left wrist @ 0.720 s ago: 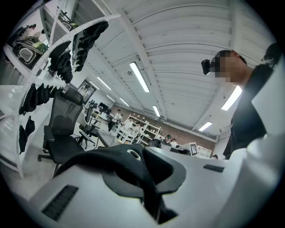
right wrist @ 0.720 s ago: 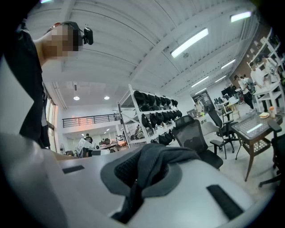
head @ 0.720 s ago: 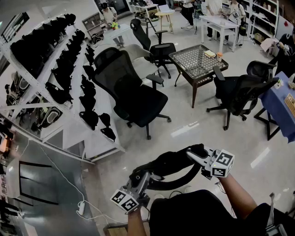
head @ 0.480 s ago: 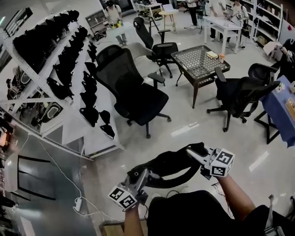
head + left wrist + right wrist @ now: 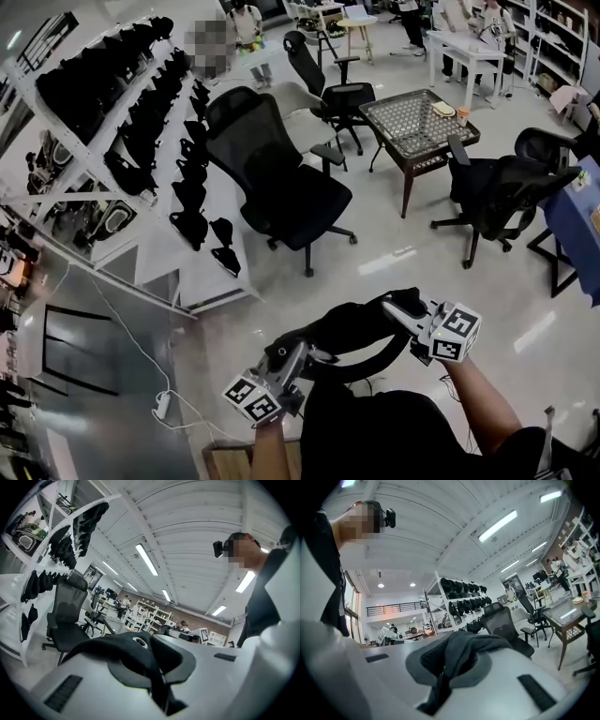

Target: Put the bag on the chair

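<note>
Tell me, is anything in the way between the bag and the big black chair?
Nothing I can see. The left tongs and right tongs clamp the bag, and only floor lies between it and the chair.

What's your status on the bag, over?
Both shut on bag: left gripper, right gripper. Bag hangs between them, not yet on chair. Nothing seen blocking the way.

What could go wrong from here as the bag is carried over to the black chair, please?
The bag hangs between the left gripper and right gripper, each pinching only a thin fold; one could slip and the bag would sag or drop. The chair stands well ahead on castors and may roll when loaded. Its armrest could snag the bag.
</note>
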A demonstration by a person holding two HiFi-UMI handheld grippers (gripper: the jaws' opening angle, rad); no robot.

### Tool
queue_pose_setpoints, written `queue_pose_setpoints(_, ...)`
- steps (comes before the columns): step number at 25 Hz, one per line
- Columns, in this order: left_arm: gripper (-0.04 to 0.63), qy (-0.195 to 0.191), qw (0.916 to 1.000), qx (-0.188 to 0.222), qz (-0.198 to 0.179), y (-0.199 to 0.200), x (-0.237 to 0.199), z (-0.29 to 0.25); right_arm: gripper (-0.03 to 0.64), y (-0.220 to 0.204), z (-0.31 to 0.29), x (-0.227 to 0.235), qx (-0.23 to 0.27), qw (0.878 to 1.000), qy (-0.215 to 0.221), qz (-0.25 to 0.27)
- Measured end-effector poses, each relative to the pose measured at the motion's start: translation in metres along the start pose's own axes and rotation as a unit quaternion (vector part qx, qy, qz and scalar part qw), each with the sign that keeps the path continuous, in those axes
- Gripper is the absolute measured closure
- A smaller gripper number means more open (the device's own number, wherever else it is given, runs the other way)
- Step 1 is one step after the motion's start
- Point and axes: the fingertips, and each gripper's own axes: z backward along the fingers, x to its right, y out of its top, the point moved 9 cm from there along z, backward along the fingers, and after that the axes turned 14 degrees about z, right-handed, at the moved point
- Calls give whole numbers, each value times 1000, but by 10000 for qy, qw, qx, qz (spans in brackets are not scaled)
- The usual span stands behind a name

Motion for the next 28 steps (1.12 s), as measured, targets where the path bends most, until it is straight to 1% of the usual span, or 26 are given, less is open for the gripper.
queue_pose_setpoints(4, 571, 22, 10000, -66, 24, 0, -3, -4, 617, -4, -2, 5, -5, 10000, -51, -68)
queue_pose_setpoints(9, 571, 12, 9999, -121, 2, 12, -16, -12, 617, -6, -14, 13, -84, 9999, -72, -118)
queue_pose_setpoints(11, 571, -33, 9999, -127, 0, 17, -25, -19, 617, -6, -18, 19, -77, 9996, -151, -232)
queue_pose_setpoints(15, 571, -177, 9997, -146, 18, 35, -50, -34, 617, -7, -35, 34, 179, 9976, -426, -523)
queue_pose_setpoints(18, 571, -249, 9995, -175, 60, 48, -75, -50, 617, -9, -51, 55, 147, 9970, -571, -508)
queue_pose_setpoints(21, 571, -296, 9993, -197, 105, 62, -96, -68, 617, -8, -68, 79, 16, 9969, -610, -490)
queue_pose_setpoints(25, 571, -336, 9988, -137, 316, 80, -130, -97, 617, -7, -93, 116, -154, 9973, -615, -381)
queue_pose_setpoints(28, 571, -349, 9984, -188, 403, 103, -160, -115, 617, -6, -121, 141, -203, 9969, -668, -351)
